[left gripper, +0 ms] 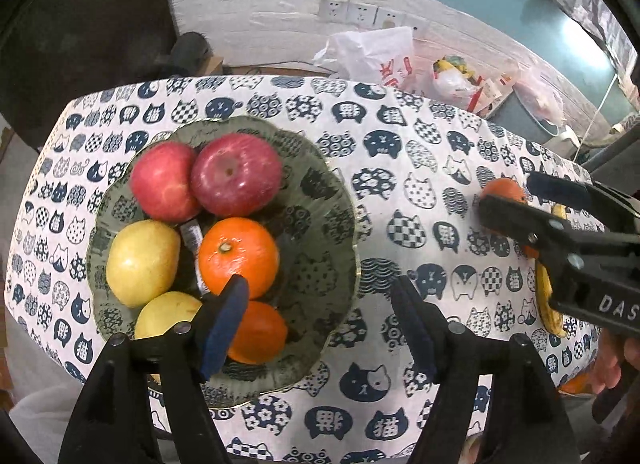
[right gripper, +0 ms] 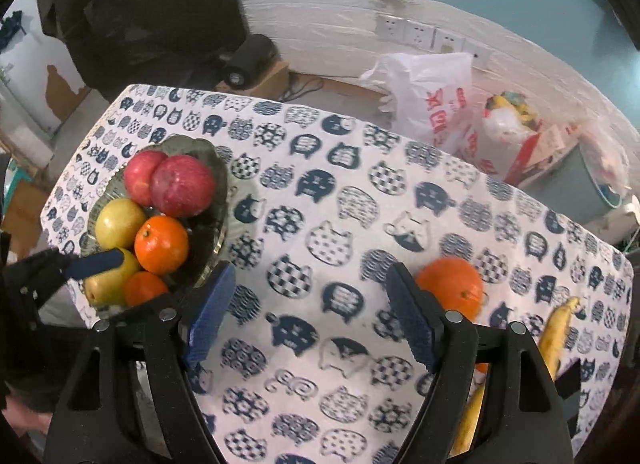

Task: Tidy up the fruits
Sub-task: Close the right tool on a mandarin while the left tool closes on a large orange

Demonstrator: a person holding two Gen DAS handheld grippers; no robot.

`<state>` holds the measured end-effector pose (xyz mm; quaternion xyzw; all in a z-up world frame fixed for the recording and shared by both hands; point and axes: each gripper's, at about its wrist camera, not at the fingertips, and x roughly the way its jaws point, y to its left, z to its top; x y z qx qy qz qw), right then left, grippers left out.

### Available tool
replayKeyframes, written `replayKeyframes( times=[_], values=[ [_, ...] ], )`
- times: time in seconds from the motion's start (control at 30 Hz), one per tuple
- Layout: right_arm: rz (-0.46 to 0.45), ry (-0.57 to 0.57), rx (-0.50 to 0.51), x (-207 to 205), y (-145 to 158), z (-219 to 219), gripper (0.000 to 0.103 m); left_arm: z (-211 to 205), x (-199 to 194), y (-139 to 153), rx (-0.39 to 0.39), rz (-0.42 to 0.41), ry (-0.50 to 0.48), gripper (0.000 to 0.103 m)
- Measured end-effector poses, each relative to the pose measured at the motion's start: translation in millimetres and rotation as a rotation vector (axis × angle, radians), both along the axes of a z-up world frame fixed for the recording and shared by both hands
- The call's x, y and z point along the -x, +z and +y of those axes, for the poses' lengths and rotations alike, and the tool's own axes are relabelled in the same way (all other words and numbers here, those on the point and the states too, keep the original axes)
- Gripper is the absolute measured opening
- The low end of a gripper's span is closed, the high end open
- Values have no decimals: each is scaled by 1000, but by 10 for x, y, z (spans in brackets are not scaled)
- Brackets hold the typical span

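Observation:
A green glass plate (left gripper: pixel 320 224) on the cat-print tablecloth holds two red apples (left gripper: pixel 236 174), two yellow pears (left gripper: pixel 142 258) and two oranges (left gripper: pixel 238 254). The plate also shows in the right wrist view (right gripper: pixel 220 180). My left gripper (left gripper: pixel 320 324) is open and empty, above the plate's near right edge. A loose orange (right gripper: pixel 450 284) lies on the cloth at the right, with bananas (right gripper: pixel 556 334) beside it. My right gripper (right gripper: pixel 308 324) is open and empty, just left of that orange; it also shows in the left wrist view (left gripper: pixel 508 194) over the orange (left gripper: pixel 502 190).
Plastic bags (right gripper: pixel 432 96) and a grey bin (right gripper: pixel 572 184) stand on the floor behind the table. Wall sockets (right gripper: pixel 418 34) are on the white wall. A dark speaker (right gripper: pixel 248 58) sits on a box at the back left.

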<state>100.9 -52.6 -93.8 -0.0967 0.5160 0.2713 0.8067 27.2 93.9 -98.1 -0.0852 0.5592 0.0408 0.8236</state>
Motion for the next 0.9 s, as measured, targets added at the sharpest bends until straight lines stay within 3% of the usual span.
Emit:
replayKeyframes(
  times=[0.53,0.9],
  values=[
    [-20,-51,41,160,138,-781,81,-684,-147,99,-32,18,-126,78],
    [20,-129,36,66,59,-1291,81,-1118,-358,76,-59,27,-191,80]
  ],
)
